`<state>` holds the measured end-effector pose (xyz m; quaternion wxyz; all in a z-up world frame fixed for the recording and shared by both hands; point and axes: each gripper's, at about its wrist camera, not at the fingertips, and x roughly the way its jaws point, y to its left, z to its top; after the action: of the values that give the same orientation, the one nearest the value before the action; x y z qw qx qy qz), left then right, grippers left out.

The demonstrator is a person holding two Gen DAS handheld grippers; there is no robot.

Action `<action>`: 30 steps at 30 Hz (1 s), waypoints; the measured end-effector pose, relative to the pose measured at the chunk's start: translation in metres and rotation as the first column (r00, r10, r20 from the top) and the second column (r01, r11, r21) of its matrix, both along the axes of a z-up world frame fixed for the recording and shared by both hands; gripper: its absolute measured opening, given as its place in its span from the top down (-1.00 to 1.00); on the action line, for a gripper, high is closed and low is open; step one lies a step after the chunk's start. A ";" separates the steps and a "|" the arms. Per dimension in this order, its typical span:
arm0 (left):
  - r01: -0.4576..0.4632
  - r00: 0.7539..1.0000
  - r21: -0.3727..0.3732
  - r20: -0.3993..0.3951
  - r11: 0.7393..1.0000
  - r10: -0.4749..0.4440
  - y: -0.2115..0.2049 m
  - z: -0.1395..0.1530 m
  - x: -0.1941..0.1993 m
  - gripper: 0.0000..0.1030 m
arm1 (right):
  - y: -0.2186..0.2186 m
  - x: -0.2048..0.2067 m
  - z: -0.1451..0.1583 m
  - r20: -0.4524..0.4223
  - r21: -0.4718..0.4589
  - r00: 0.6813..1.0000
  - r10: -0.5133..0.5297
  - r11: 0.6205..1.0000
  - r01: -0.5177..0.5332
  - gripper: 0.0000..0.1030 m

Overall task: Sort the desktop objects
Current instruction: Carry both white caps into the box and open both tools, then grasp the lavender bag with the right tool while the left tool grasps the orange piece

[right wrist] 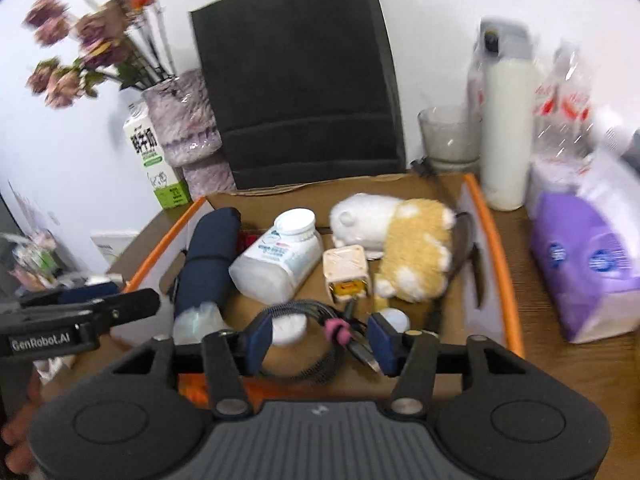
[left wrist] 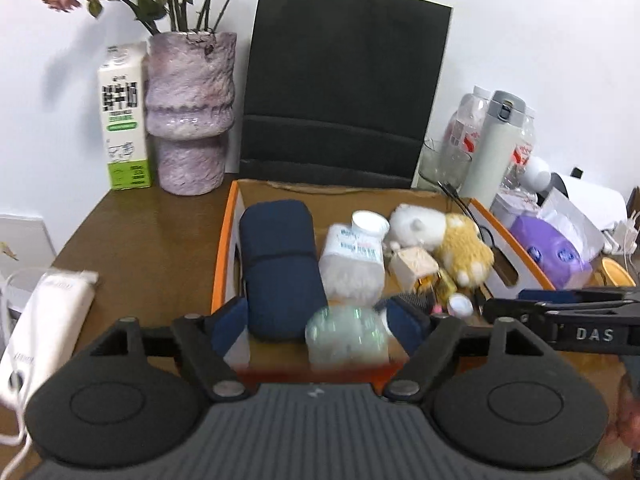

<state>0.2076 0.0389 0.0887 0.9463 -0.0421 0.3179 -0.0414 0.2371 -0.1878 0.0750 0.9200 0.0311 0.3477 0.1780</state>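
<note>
An orange-rimmed cardboard box (left wrist: 222, 248) (right wrist: 500, 248) holds a navy case (left wrist: 280, 268) (right wrist: 208, 260), a white pill bottle (left wrist: 352, 256) (right wrist: 280, 258), a white-and-yellow plush toy (left wrist: 444, 236) (right wrist: 404, 240), a small beige cube (left wrist: 414, 266) (right wrist: 346, 270), a hairbrush (right wrist: 304, 344) and a clear crumpled bottle (left wrist: 347, 336) (right wrist: 200, 320). My left gripper (left wrist: 318, 326) is open over the box's near edge, its jaws either side of the clear bottle and the navy case. My right gripper (right wrist: 320, 338) is open over the hairbrush.
A black paper bag (left wrist: 344, 80) (right wrist: 296, 76) stands behind the box. A purple vase (left wrist: 188, 112), a milk carton (left wrist: 124, 116) and a white tube (left wrist: 52, 320) are to the left. A white flask (right wrist: 506, 128), a glass (right wrist: 448, 136) and a purple tissue pack (right wrist: 588, 264) are to the right.
</note>
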 end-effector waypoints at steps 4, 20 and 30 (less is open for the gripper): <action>-0.021 1.000 0.053 0.019 0.998 0.020 -0.011 -0.006 -0.049 -0.87 | 0.000 -0.051 -0.003 0.072 -0.079 0.997 -0.002 0.997 0.008 -0.24; 0.036 0.998 0.074 0.051 0.997 -0.040 -0.023 -0.067 -0.234 -1.00 | -0.018 -0.222 -0.059 0.065 -0.091 0.998 -0.026 0.995 0.032 -0.68; 0.049 0.997 0.086 0.054 0.995 -0.054 -0.023 -0.071 -0.253 -1.00 | -0.026 -0.252 -0.068 0.075 -0.044 0.997 0.002 0.999 0.002 -0.67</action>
<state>-0.0453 0.0162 0.0176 0.9544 0.0074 0.2936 -0.0534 -0.0153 -0.2135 0.0072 0.9329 0.0043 0.3168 0.1715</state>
